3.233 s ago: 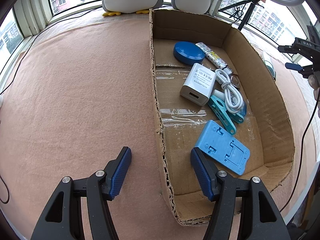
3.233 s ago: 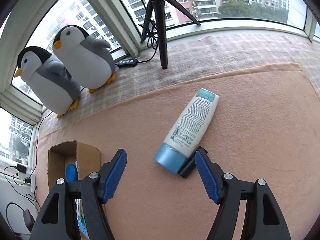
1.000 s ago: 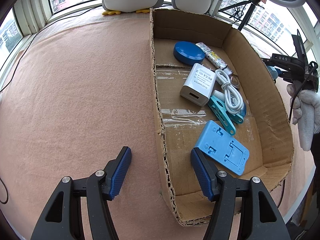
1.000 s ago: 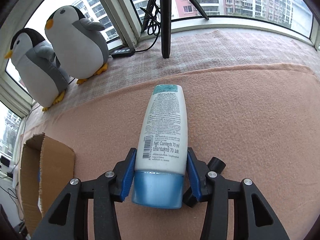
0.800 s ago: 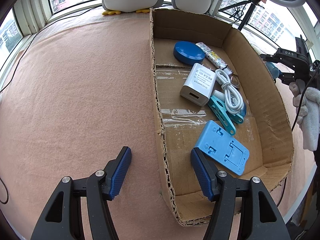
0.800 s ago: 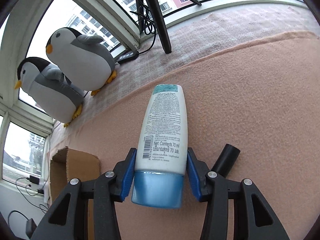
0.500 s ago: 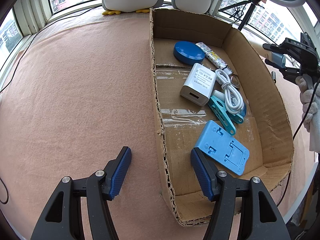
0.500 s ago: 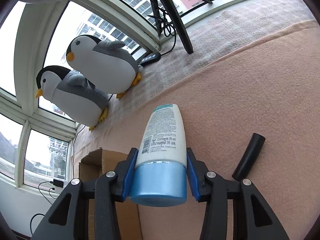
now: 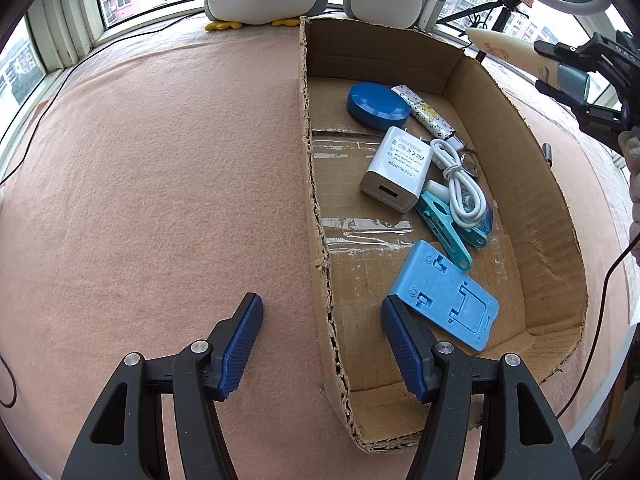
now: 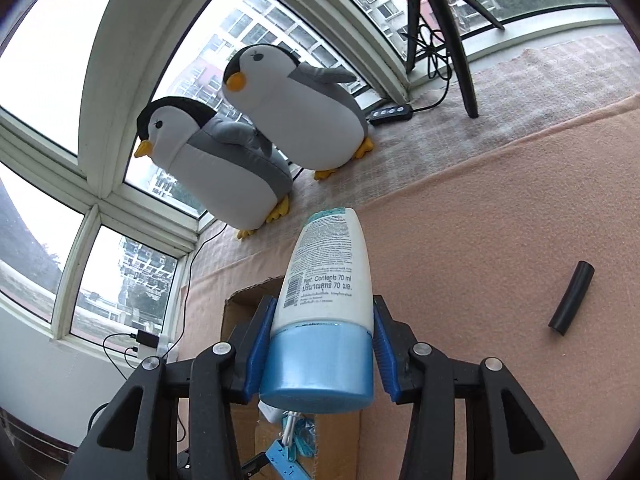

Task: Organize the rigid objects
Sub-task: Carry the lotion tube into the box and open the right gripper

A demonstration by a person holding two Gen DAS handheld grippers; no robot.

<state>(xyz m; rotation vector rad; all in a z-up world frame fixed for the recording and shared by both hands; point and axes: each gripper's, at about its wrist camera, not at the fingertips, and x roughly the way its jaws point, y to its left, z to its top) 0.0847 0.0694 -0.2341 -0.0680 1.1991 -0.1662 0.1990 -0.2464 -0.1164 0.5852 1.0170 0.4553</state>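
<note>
My right gripper [image 10: 320, 354] is shut on a white lotion bottle [image 10: 326, 276] with a blue cap, lifted above the pink cloth and over the near corner of the cardboard box [image 10: 248, 306]. In the left wrist view the same bottle [image 9: 516, 54] hangs beyond the box's far right wall [image 9: 520, 140], held by the right gripper [image 9: 568, 80]. My left gripper [image 9: 320, 344] is open and empty, straddling the box's left wall. Inside the box lie a blue disc [image 9: 378, 106], a white charger [image 9: 396, 168], a white cable [image 9: 460, 184], teal clips [image 9: 444, 228] and a blue phone stand [image 9: 444, 294].
Two plush penguins [image 10: 256, 132] stand by the window behind the box. A black tube [image 10: 570, 298] lies on the pink cloth to the right. A tripod [image 10: 440, 20] stands on the sill. Wide bare cloth [image 9: 160, 160] stretches left of the box.
My right gripper closed on the bottle, lifted it off the cloth and carried it toward the box, uncovering the black tube. The left gripper has not moved.
</note>
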